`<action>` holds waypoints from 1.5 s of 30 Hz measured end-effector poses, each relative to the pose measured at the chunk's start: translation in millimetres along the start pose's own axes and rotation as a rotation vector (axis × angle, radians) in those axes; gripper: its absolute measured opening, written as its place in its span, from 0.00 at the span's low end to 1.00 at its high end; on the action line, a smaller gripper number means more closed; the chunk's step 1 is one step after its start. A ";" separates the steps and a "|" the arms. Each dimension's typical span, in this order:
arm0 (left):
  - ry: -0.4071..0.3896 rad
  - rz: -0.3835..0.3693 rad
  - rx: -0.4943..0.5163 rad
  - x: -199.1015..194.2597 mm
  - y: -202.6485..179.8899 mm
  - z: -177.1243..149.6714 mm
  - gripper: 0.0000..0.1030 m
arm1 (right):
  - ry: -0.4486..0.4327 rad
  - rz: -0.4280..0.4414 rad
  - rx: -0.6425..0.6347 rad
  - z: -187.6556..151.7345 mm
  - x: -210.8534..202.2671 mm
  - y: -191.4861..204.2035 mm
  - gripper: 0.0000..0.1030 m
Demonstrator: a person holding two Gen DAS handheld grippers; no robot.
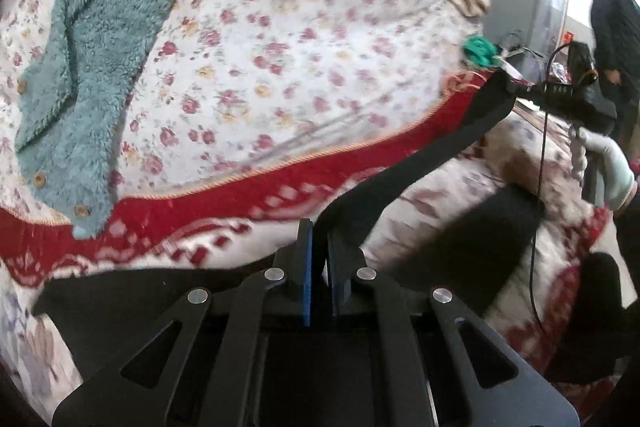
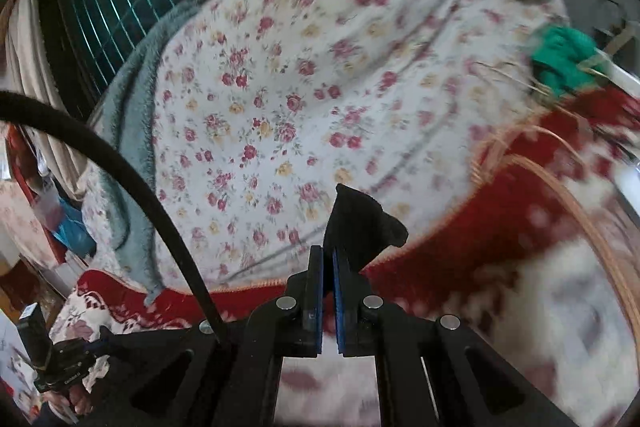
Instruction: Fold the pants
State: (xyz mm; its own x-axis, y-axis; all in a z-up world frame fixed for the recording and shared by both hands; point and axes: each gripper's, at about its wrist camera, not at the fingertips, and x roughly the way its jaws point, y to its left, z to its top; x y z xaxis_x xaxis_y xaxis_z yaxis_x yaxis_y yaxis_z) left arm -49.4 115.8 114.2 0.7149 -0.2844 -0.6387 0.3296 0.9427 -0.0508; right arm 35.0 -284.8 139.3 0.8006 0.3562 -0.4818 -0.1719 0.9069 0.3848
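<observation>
Pants [image 1: 420, 163], soft and limp, are sagging above the floral bedspread [image 1: 304, 39], each gripper—left gripper [image 1: 318, 247], right gripper [image 2: 327, 267]—clamping a waistband corner.

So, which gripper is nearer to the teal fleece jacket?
Left. The left gripper holds the black pants beside the teal fleece jacket; the right gripper is further along the bed's edge.
</observation>
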 end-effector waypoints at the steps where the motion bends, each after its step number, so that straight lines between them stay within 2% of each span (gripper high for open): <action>1: 0.000 0.003 0.010 -7.2 -13.4 -13.4 0.05 | 0.007 -0.008 0.019 -12.8 -10.2 -6.1 0.04; 5: 0.068 -0.008 -0.021 -5.7 -43.7 -62.0 0.05 | 0.066 -0.042 0.158 -76.3 -40.1 -43.9 0.04; 6: 0.086 -0.004 -0.031 -2.1 -48.2 -71.6 0.05 | 0.106 -0.062 0.201 -97.0 -40.7 -56.3 0.04; 9: 0.138 0.019 -0.072 12.4 -53.3 -92.4 0.05 | 0.174 -0.074 0.303 -131.6 -29.6 -80.3 0.04; 13: 0.121 0.022 -0.137 11.6 -47.5 -92.8 0.05 | 0.180 -0.060 0.308 -137.6 -26.6 -79.2 0.04; 16: 0.097 0.036 -0.118 4.2 -54.2 -91.9 0.05 | 0.173 -0.056 0.285 -135.6 -33.1 -72.8 0.04; 21: 0.122 0.028 -0.175 2.3 -53.3 -107.0 0.06 | 0.231 -0.192 0.313 -148.3 -38.3 -81.8 0.06; 23: 0.120 -0.001 -0.228 -9.6 -48.7 -107.9 0.08 | 0.215 -0.228 0.328 -147.4 -49.0 -81.2 0.18; 25: 0.098 -0.009 -0.281 -30.1 -40.3 -106.8 0.08 | 0.182 -0.251 0.302 -141.6 -62.5 -71.2 0.24; 26: 0.086 -0.002 -0.298 -39.1 -36.4 -106.8 0.08 | 0.162 -0.233 0.288 -138.8 -68.0 -64.4 0.24; 27: 0.074 0.012 -0.319 -49.5 -30.4 -107.3 0.15 | 0.143 -0.205 0.271 -135.6 -72.5 -54.1 0.25; 28: 0.064 0.024 -0.345 -59.9 -23.0 -108.9 0.27 | 0.132 -0.165 0.244 -133.0 -73.7 -41.2 0.27; 29: 0.055 0.036 -0.385 -70.7 -12.7 -111.9 0.34 | 0.128 -0.096 0.190 -131.2 -72.1 -21.6 0.31; 30: 0.048 0.044 -0.427 -78.9 -4.1 -115.2 0.48 | 0.141 -0.036 0.137 -130.5 -67.3 -3.2 0.33; 31: 0.037 0.054 -0.487 -89.1 8.3 -121.6 0.54 | 0.164 0.018 0.085 -131.7 -60.7 15.6 0.39; 32: 0.030 0.065 -0.525 -95.5 16.3 -126.9 0.54 | 0.195 0.094 0.014 -135.9 -50.3 43.1 0.43; 34: 0.023 0.111 -0.586 -106.4 31.4 -136.2 0.54 | 0.236 0.208 -0.088 -147.2 -31.1 88.2 0.44; 36: 0.017 0.161 -0.638 -114.6 45.6 -146.6 0.54 | 0.281 0.290 -0.180 -164.0 -12.5 131.9 0.44; 38: 0.019 0.168 -0.702 -118.0 58.8 -156.2 0.54 | 0.324 0.367 -0.276 -184.9 10.2 179.3 0.44; 41: 0.027 0.180 -0.784 -119.6 74.8 -168.8 0.54 | 0.362 0.424 -0.404 -212.0 31.7 234.2 0.44; 45: 0.012 0.180 -0.811 -118.9 84.7 -173.7 0.54 | 0.349 0.454 -0.578 -238.5 42.5 288.6 0.44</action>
State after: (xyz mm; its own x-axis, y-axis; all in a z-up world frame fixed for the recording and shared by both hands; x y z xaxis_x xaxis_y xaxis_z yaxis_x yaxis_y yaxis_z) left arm -213.6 259.7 52.5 0.7062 -0.1200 -0.6977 -0.3390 0.8079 -0.4820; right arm -117.4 45.7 42.1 0.3726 0.6804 -0.6310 -0.7826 0.5958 0.1803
